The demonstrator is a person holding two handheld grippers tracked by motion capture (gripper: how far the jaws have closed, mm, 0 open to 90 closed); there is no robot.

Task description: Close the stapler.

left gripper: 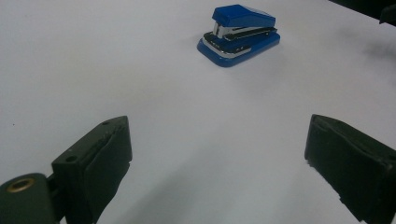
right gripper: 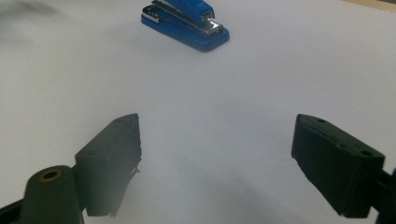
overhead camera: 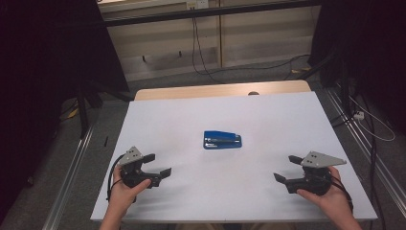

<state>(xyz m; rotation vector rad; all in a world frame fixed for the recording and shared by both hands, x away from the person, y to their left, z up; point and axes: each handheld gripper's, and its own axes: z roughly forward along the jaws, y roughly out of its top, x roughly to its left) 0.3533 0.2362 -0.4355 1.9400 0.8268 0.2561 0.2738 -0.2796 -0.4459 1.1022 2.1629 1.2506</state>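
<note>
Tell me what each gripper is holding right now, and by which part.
Nothing is held. The left gripper and right gripper are both open and empty, and the blue stapler lies untouched on the white table between them.

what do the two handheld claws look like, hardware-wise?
Both the left claw and the right claw are black, each with two blocky jaws ending in flat rectangular pads. Each carries a grey three-cornered plate with small holes on top. A brass-coloured insert sits in the body near one jaw. A black cable loops from the left one. Forearms are bare, no sleeves.
</note>
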